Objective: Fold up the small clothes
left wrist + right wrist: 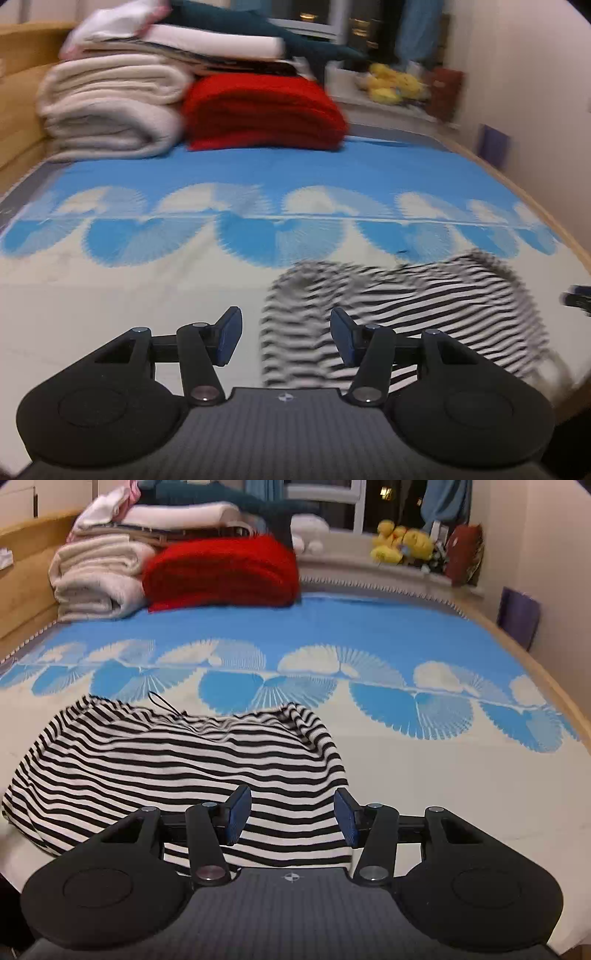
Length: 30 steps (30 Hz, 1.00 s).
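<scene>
Black-and-white striped knit garment (177, 771) lies rumpled on the cream near part of the blue-and-cream fan-patterned bedspread (369, 635), a thin dark cord at its far edge. Right gripper (292, 818) hangs just above the garment's near right part, blue-padded fingers (238, 818) apart, nothing pinched between them. Left gripper (286, 338) sits over the garment's left edge in its own view, heavily blurred; jaws stand apart, no cloth between the pads. At the far end of the bed: a folded red fleece blanket (225, 572) beside a rolled cream blanket (96, 579), more folded linen stacked on top. Yellow plush toys (402, 542) on the window ledge.
</scene>
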Each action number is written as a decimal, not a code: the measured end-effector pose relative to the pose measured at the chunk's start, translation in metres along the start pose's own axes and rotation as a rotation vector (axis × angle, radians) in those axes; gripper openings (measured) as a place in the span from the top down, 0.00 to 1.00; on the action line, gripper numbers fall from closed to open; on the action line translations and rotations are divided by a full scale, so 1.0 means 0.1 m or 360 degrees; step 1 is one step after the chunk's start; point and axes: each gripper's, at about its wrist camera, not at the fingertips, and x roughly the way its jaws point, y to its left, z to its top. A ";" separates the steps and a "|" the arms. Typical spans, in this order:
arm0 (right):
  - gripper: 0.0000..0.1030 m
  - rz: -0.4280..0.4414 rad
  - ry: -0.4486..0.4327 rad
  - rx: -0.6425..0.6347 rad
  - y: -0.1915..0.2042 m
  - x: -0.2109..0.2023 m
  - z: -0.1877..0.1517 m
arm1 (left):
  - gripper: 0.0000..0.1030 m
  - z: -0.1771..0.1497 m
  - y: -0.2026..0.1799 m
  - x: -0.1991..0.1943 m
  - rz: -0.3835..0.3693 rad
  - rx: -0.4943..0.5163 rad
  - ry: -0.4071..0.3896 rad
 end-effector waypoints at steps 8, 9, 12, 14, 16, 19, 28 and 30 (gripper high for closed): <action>0.50 0.0035 -0.0171 -0.0144 0.45 -0.17 -0.07 | 0.42 -0.01 0.32 -0.12 0.0151 -0.0173 -0.0002; 0.50 0.0024 -0.0174 -0.0152 0.50 -0.15 -0.07 | 0.42 -0.02 0.36 -0.13 0.0149 -0.0191 0.0004; 0.50 -0.0036 -0.0171 -0.0156 0.65 -0.08 -0.06 | 0.41 -0.03 0.45 -0.14 0.0158 -0.0211 0.0013; 0.50 -0.0029 -0.0153 -0.0135 0.74 -0.02 -0.04 | 0.40 -0.06 0.50 -0.18 0.0153 -0.0226 0.0011; 0.50 -0.0021 -0.0140 -0.0120 0.86 0.03 -0.01 | 0.40 -0.06 0.55 -0.20 0.0151 -0.0236 0.0004; 0.50 0.0013 -0.0107 -0.0094 1.07 0.12 0.02 | 0.39 -0.09 0.63 -0.21 0.0157 -0.0237 0.0001; 0.57 0.0225 -0.0016 -0.0272 2.01 0.43 -0.05 | 0.38 -0.19 1.08 -0.26 0.0189 -0.0374 0.0028; 0.72 0.0330 0.0011 -0.0323 2.25 0.44 -0.09 | 0.38 -0.21 1.17 -0.24 0.0209 -0.0397 0.0050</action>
